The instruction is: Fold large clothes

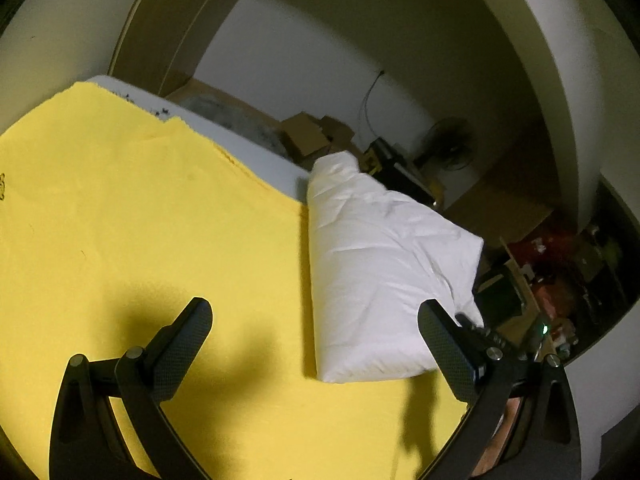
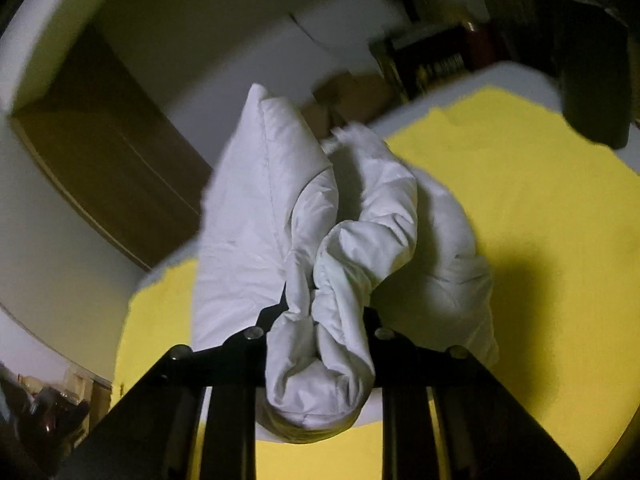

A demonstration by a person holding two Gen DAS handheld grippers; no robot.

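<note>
The right gripper (image 2: 320, 308) had its fingers pinching a bunched fold of the puffy white quilted jacket (image 2: 280, 200), soft, light and springy on the yellow-covered bench (image 2: 520, 200), best gripped at edges, while beside it the left gripper (image 1: 316, 328) stood spread, empty.

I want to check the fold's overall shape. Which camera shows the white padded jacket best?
The left wrist view: the white jacket lies folded on the yellow cloth, edges clear. The right wrist view shows only bunched fabric pinched in the right gripper.
</note>
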